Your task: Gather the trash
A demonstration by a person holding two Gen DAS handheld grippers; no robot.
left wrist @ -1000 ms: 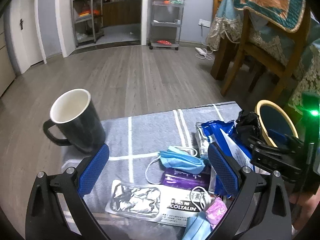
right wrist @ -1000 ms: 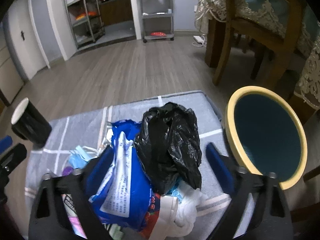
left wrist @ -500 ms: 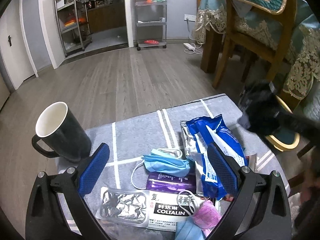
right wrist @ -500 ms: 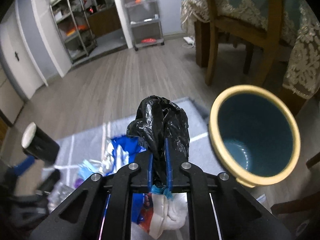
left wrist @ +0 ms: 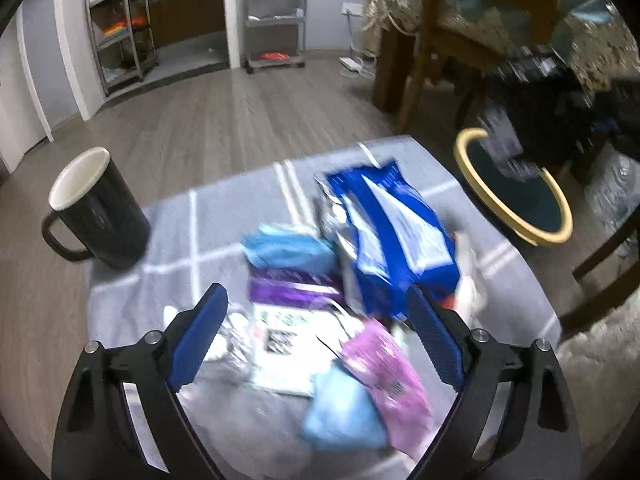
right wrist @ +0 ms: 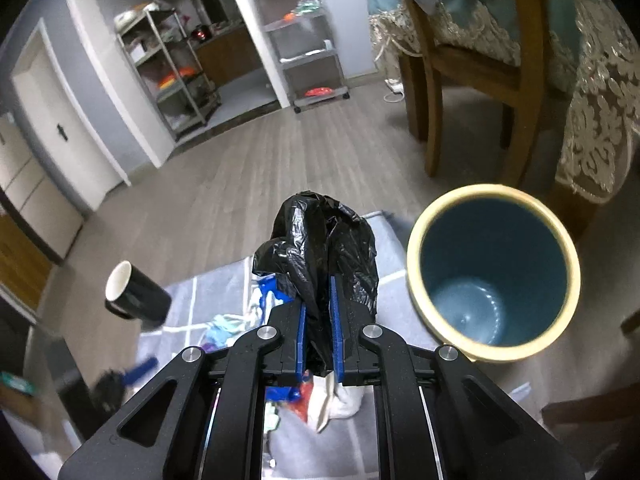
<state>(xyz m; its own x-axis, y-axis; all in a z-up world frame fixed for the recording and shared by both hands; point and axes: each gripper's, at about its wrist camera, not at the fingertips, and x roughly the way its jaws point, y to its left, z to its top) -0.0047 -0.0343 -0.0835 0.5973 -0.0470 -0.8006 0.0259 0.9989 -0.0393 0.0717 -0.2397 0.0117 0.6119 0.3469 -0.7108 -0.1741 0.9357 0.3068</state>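
Note:
My right gripper [right wrist: 318, 308] is shut on a crumpled black plastic bag [right wrist: 324, 240] and holds it above the table, left of the teal bin with a yellow rim [right wrist: 494, 276]. The bin also shows in the left wrist view [left wrist: 514, 188], with the blurred right gripper and bag [left wrist: 540, 120] above it. My left gripper [left wrist: 318, 336] is open above a pile of trash: a blue wrapper [left wrist: 392, 232], a blue mask [left wrist: 288, 248], a purple packet [left wrist: 296, 290], a pink packet [left wrist: 384, 376] and a white leaflet [left wrist: 288, 344].
A black mug [left wrist: 96, 208] stands at the table's far left on the grey checked cloth [left wrist: 224, 208]; it also shows in the right wrist view [right wrist: 136, 296]. A wooden chair [right wrist: 472, 64] and a lace-covered table stand behind the bin. Metal shelves [right wrist: 304, 32] stand far back.
The right gripper has lifted the black bag higher and toward the bin. The left gripper has moved forward and right over the trash pile.

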